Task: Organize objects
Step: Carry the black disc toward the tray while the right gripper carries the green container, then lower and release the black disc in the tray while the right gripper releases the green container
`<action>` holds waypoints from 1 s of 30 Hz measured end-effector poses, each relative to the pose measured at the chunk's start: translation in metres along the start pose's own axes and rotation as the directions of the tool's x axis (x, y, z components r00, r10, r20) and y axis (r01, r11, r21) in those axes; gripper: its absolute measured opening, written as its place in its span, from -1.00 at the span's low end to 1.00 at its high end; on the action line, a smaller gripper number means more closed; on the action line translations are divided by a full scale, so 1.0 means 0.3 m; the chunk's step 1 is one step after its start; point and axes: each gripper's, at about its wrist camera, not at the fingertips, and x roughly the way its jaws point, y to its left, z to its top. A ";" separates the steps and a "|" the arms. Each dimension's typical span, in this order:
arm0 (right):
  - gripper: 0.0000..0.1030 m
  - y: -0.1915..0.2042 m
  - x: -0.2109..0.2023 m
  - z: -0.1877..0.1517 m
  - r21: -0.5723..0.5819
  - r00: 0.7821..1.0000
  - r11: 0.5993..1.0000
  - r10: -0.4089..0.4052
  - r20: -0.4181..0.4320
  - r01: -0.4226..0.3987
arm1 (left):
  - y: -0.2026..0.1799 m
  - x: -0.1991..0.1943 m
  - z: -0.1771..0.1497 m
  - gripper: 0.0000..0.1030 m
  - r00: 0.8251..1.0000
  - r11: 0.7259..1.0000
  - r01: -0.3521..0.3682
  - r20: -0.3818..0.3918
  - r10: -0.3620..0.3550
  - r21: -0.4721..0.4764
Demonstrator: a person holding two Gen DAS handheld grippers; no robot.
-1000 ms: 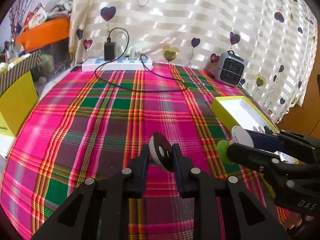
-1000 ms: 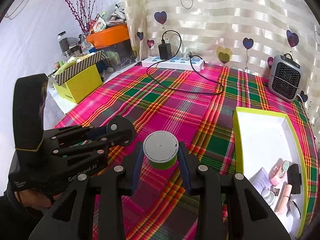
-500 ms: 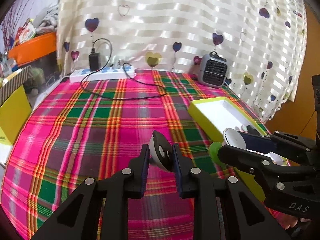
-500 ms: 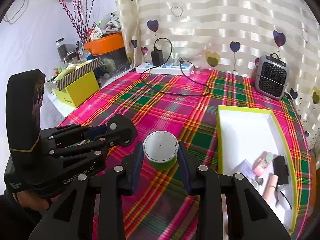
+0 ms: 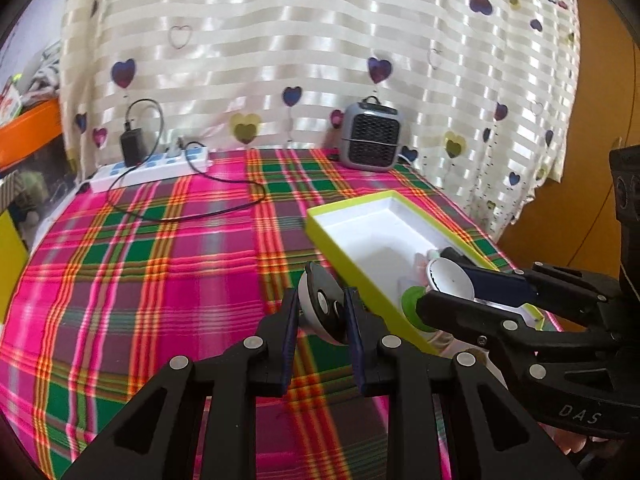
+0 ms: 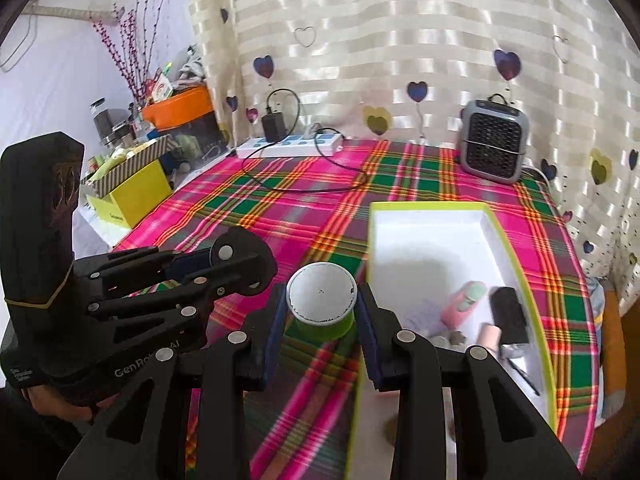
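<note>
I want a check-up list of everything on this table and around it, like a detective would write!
Surface: plaid cloth, mostly bare.
Job's things: green jar and round disc, both held; tray holds small items.
Clutter: heater; yellow box, off the table.
Grippers: right gripper shut on the jar; left gripper shut on the disc.
Cables: power strip with charger, black cord across the cloth.
Surroundings: heart curtain, orange bin.

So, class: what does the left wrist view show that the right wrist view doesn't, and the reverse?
Left wrist only: the face of the black-and-white disc held on edge in the left claw.

Right wrist only: the yellow box, orange bin and twig branches.

Both: the green-walled tray, grey heater, power strip and white-topped green cup.
</note>
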 end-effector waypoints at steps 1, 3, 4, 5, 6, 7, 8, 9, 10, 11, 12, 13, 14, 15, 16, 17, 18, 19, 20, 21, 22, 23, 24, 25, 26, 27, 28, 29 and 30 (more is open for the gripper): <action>-0.32 -0.010 -0.004 -0.001 0.005 1.000 1.000 -0.003 0.002 0.003 | -0.012 0.004 0.002 -0.59 1.000 1.000 0.004 -0.001 -0.004 0.005; -0.32 -0.035 -0.013 -0.004 0.018 1.000 1.000 -0.012 0.007 0.011 | -0.035 0.009 0.007 -0.59 1.000 1.000 0.015 -0.002 -0.015 0.015; -0.32 -0.043 -0.015 -0.004 0.022 1.000 1.000 -0.014 0.008 0.014 | -0.046 0.013 0.011 -0.59 1.000 1.000 0.020 -0.002 -0.020 0.020; -0.32 -0.057 -0.021 -0.005 0.028 1.000 0.999 -0.019 0.011 0.019 | -0.057 0.016 0.014 -0.59 1.000 0.999 0.026 -0.002 -0.026 0.024; -0.32 -0.069 -0.026 -0.007 0.034 1.000 0.999 -0.023 0.013 0.023 | -0.070 0.020 0.017 -0.59 0.999 0.999 0.032 -0.002 -0.032 0.030; -0.32 -0.078 -0.030 -0.009 0.039 1.000 0.999 -0.026 0.016 0.026 | -0.082 0.024 0.020 -0.59 0.999 0.999 0.038 -0.002 -0.038 0.037; -0.32 -0.096 -0.038 -0.011 0.048 0.999 0.998 -0.034 0.020 0.033 | -0.097 0.031 0.024 -0.59 0.999 0.998 0.046 -0.001 -0.046 0.045; -0.32 -0.109 -0.042 -0.012 0.054 0.999 0.998 -0.039 0.022 0.037 | -0.106 0.034 0.026 -0.59 0.999 0.997 0.051 -0.001 -0.051 0.050; -0.32 -0.126 -0.047 -0.014 0.064 0.999 0.997 -0.046 0.023 0.044 | -0.118 0.040 0.031 -0.59 0.998 0.997 0.058 -0.003 -0.058 0.056; -0.32 -0.140 -0.052 -0.016 0.071 0.998 0.996 -0.052 0.024 0.050 | -0.129 0.047 0.034 -0.59 0.998 0.996 0.065 -0.006 -0.065 0.061; -0.32 -0.153 -0.056 -0.018 0.076 0.998 0.996 -0.057 0.025 0.055 | -0.139 0.055 0.038 -0.59 0.997 0.995 0.073 -0.009 -0.072 0.064; -0.32 -0.169 -0.063 -0.020 0.084 0.997 0.994 -0.066 0.027 0.064 | -0.148 0.061 0.041 -0.59 0.997 0.995 0.081 -0.010 -0.080 0.066; -0.32 -0.181 -0.067 -0.021 0.090 0.997 0.994 -0.073 0.029 0.070 | -0.159 0.066 0.044 -0.59 0.996 0.994 0.088 -0.009 -0.088 0.070; -0.32 -0.192 -0.070 -0.023 0.095 0.997 0.993 -0.078 0.029 0.075 | -0.166 0.070 0.046 -0.59 0.996 0.993 0.093 -0.010 -0.092 0.074; -0.32 -0.205 -0.071 -0.023 0.101 0.996 0.992 -0.083 0.029 0.080 | -0.175 0.076 0.048 -0.59 0.995 0.992 0.098 -0.010 -0.097 0.079; -0.32 -0.215 -0.072 -0.025 0.105 0.996 0.991 -0.088 0.027 0.085 | -0.185 0.084 0.051 -0.59 0.995 0.991 0.104 -0.012 -0.103 0.085; -0.32 -0.220 -0.072 -0.026 0.107 0.996 0.990 -0.090 0.026 0.087 | -0.196 0.093 0.052 -0.59 0.994 0.989 0.114 -0.014 -0.113 0.091; -0.32 -0.229 -0.069 -0.029 0.112 0.995 0.990 -0.094 0.021 0.091 | -0.205 0.102 0.052 -0.59 0.993 0.988 0.120 -0.018 -0.118 0.097; -0.32 -0.237 -0.065 -0.032 0.117 0.995 0.989 -0.096 0.017 0.094 | -0.212 0.109 0.053 -0.59 0.992 0.987 0.124 -0.022 -0.122 0.101; -0.32 -0.244 -0.062 -0.036 0.120 0.995 0.988 -0.097 0.013 0.095 | -0.222 0.121 0.052 -0.59 0.991 0.985 0.132 -0.027 -0.130 0.107; -0.32 -0.253 -0.057 -0.041 0.125 0.995 0.987 -0.099 0.007 0.097 | -0.227 0.128 0.052 -0.59 0.991 0.985 0.136 -0.032 -0.133 0.110; -0.32 -0.258 -0.053 -0.045 0.127 0.995 0.987 -0.101 0.000 0.100 | -0.231 0.137 0.050 -0.59 0.990 0.983 0.142 -0.038 -0.139 0.113; -0.32 -0.261 -0.049 -0.048 0.128 0.995 0.987 -0.103 -0.005 0.102 | -0.234 0.146 0.047 -0.59 0.989 0.982 0.148 -0.045 -0.144 0.114; -0.32 -0.265 -0.044 -0.051 0.128 0.995 0.986 -0.103 -0.011 0.104 | -0.238 0.157 0.045 -0.59 0.987 0.981 0.154 -0.054 -0.149 0.115; -0.32 -0.268 -0.040 -0.055 0.129 0.994 0.986 -0.104 -0.017 0.106 | -0.243 0.165 0.041 -0.59 0.987 0.980 0.158 -0.062 -0.151 0.118; -0.32 -0.272 -0.039 -0.058 0.130 0.994 0.986 -0.105 -0.019 0.106 | -0.248 0.172 0.038 -0.59 0.986 0.979 0.162 -0.067 -0.155 0.120; -0.32 -0.277 -0.035 -0.063 0.130 0.994 0.986 -0.106 -0.024 0.109 | -0.252 0.177 0.034 -0.59 0.984 0.978 0.168 -0.073 -0.160 0.122; -0.32 -0.280 -0.034 -0.066 0.131 0.994 0.985 -0.109 -0.028 0.111 | -0.255 0.180 0.031 -0.59 0.983 0.977 0.172 -0.077 -0.164 0.123; -0.32 -0.284 -0.033 -0.069 0.133 0.993 0.985 -0.110 -0.031 0.113 | -0.259 0.184 0.029 -0.59 0.983 0.977 0.175 -0.080 -0.166 0.125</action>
